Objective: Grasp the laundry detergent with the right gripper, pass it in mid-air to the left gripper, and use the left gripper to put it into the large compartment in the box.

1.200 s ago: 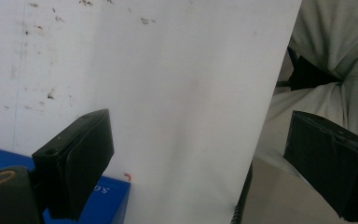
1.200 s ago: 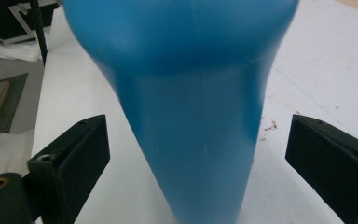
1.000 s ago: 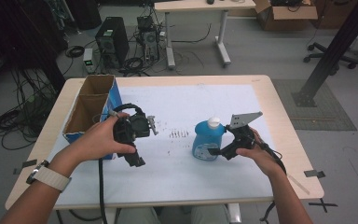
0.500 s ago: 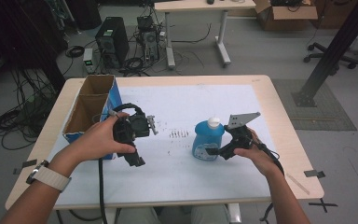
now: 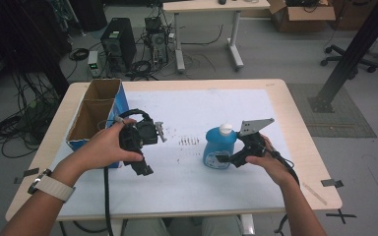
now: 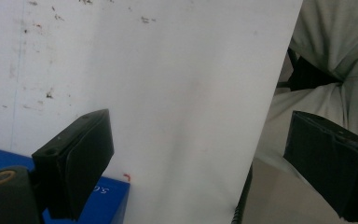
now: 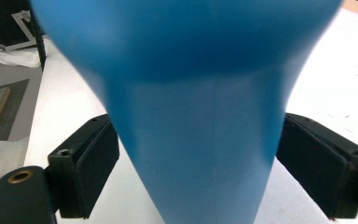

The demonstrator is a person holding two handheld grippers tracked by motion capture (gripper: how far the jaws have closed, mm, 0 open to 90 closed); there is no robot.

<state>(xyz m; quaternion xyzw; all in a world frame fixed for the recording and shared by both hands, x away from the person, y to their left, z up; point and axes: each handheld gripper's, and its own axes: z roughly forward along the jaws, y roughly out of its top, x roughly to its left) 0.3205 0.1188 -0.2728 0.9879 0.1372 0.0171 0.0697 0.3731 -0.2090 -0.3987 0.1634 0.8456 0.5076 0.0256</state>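
A blue bottle point(image 5: 214, 145) with a white cap point(image 5: 225, 129) stands upright right of centre on the white sheet point(image 5: 197, 105). My right gripper point(image 5: 221, 158) reaches it from the right at its lower half. In the right gripper view the bottle point(image 7: 191, 70) sits between the jaws, which have just been closing, and both pads point(image 7: 98, 163) meet its sides. My left gripper point(image 5: 138, 166) is held in a hand above the sheet beside the box, jaws toward the near edge. Its jaws point(image 6: 200, 158) stand wide apart with nothing between them.
An open cardboard box point(image 5: 96, 110) with blue sides stands at the table's left; its blue corner point(image 6: 107, 198) shows in the left gripper view. Small dark marks point(image 5: 189, 141) lie on the sheet between the hands. The person's trousers point(image 6: 335, 56) show past the near table edge.
The right gripper's jaws have drawn in onto the blue bottle. Both hands and the bottle have stayed where they were.
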